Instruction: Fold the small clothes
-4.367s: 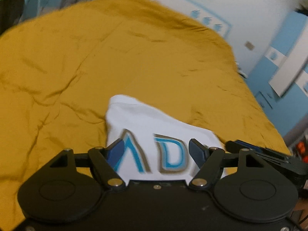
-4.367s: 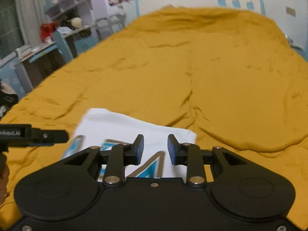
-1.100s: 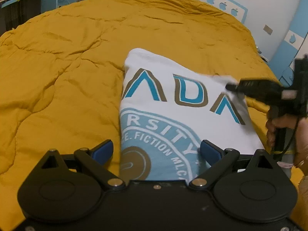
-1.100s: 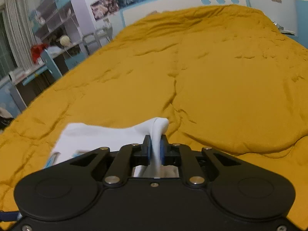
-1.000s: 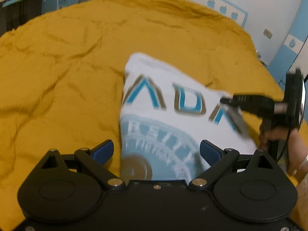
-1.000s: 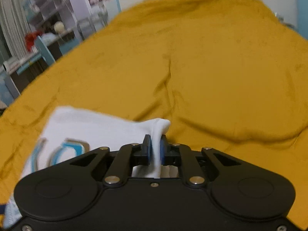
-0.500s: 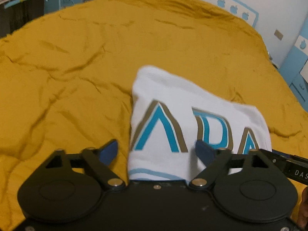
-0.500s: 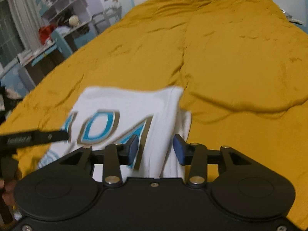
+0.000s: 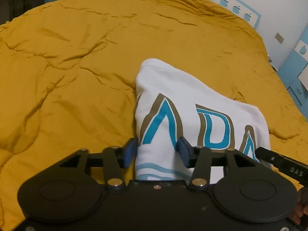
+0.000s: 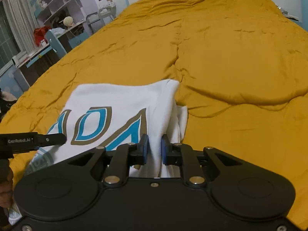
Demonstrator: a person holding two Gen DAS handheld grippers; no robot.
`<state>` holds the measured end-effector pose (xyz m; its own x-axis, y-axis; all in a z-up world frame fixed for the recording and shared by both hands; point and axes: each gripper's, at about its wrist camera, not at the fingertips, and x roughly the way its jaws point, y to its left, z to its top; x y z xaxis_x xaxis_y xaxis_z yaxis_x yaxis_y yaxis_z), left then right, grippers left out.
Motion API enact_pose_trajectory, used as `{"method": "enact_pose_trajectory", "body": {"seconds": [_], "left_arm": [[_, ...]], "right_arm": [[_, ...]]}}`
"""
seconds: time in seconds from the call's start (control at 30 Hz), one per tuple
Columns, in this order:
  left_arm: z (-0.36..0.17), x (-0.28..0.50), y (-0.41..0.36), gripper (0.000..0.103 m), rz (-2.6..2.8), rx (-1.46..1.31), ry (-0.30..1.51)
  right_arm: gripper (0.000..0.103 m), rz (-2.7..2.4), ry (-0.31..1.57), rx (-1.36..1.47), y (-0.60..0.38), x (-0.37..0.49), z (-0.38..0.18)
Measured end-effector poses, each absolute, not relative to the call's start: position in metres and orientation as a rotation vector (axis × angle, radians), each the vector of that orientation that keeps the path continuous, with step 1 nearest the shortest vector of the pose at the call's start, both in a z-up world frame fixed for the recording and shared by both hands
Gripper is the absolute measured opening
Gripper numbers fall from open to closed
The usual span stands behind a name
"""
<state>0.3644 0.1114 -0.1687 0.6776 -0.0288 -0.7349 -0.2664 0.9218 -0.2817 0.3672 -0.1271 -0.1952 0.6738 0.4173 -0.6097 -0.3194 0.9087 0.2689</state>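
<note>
A folded white T-shirt [image 9: 182, 100] with teal and brown letters lies on the mustard bedcover [image 9: 77, 57]. My left gripper [image 9: 156, 152] straddles its near left edge. The jaws are closing, and cloth fills the gap between the blue pads without being pinched flat. In the right wrist view the T-shirt [image 10: 119, 100] lies ahead and to the left. My right gripper [image 10: 154, 150] is at the near right edge. Its jaws are closing, nearly together, with the pads pressing a raised fold of white cloth. One black finger [image 10: 38, 139] of the left gripper shows at the left.
The bedcover [image 10: 231, 57] stretches wide and rumpled ahead and to the right. Shelves and a cluttered desk [image 10: 48, 25] stand beyond its left side. A blue cabinet [image 9: 294, 67] and a white wall stand on the right. A hand [image 9: 300, 211] shows at the lower right.
The right gripper let go of the bunched cloth, opened, then closed on the shirt's right edge. The left gripper moved in over the left edge and narrowed. The round print is now folded under.
</note>
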Motion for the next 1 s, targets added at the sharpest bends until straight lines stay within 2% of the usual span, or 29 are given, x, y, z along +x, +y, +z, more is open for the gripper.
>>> {"method": "enact_pose_trajectory", "body": {"seconds": [0.07, 0.17, 0.23, 0.27, 0.5, 0.53, 0.57, 0.6, 0.63, 0.8, 0.83, 0.9, 0.93, 1.0], "left_arm": [[-0.156, 0.357, 0.110, 0.062, 0.140, -0.361, 0.831], [-0.139, 0.327, 0.106, 0.070, 0.124, -0.323, 0.802], [-0.132, 0.298, 0.101, 0.072, 0.105, -0.335, 0.797], [-0.130, 0.284, 0.099, 0.072, 0.102, -0.345, 0.798], [-0.150, 0.230, 0.085, 0.073, 0.088, -0.452, 0.888], [-0.153, 0.227, 0.084, 0.073, 0.089, -0.467, 0.885], [-0.155, 0.225, 0.084, 0.067, 0.084, -0.467, 0.876], [-0.157, 0.225, 0.084, 0.060, 0.073, -0.465, 0.873], [-0.160, 0.223, 0.084, 0.059, 0.065, -0.474, 0.882], [-0.169, 0.224, 0.075, 0.066, 0.085, -0.409, 0.873], [-0.165, 0.224, 0.074, 0.069, 0.090, -0.396, 0.871], [-0.154, 0.223, 0.072, 0.085, 0.106, -0.373, 0.878], [-0.148, 0.220, 0.070, 0.087, 0.115, -0.363, 0.870], [-0.136, 0.213, 0.067, 0.093, 0.122, -0.346, 0.843]], "right_arm": [[0.028, 0.422, 0.714, 0.168, -0.133, 0.361, -0.183], [0.029, 0.462, 0.689, 0.151, -0.142, 0.339, -0.162], [0.035, 0.492, 0.688, 0.146, -0.151, 0.315, -0.154], [0.043, 0.499, 0.695, 0.152, -0.156, 0.302, -0.153], [0.048, 0.456, 0.774, 0.200, -0.178, 0.244, -0.181], [0.048, 0.451, 0.783, 0.211, -0.179, 0.242, -0.185], [0.044, 0.447, 0.779, 0.205, -0.179, 0.240, -0.188], [0.023, 0.427, 0.763, 0.171, -0.177, 0.237, -0.190], [0.014, 0.396, 0.755, 0.137, -0.176, 0.235, -0.190], [0.014, 0.367, 0.762, 0.143, -0.179, 0.241, -0.198], [0.016, 0.360, 0.760, 0.133, -0.177, 0.240, -0.196], [0.043, 0.334, 0.752, 0.130, -0.176, 0.236, -0.185], [0.047, 0.324, 0.736, 0.130, -0.177, 0.232, -0.179], [0.065, 0.322, 0.707, 0.129, -0.177, 0.223, -0.167]]}}
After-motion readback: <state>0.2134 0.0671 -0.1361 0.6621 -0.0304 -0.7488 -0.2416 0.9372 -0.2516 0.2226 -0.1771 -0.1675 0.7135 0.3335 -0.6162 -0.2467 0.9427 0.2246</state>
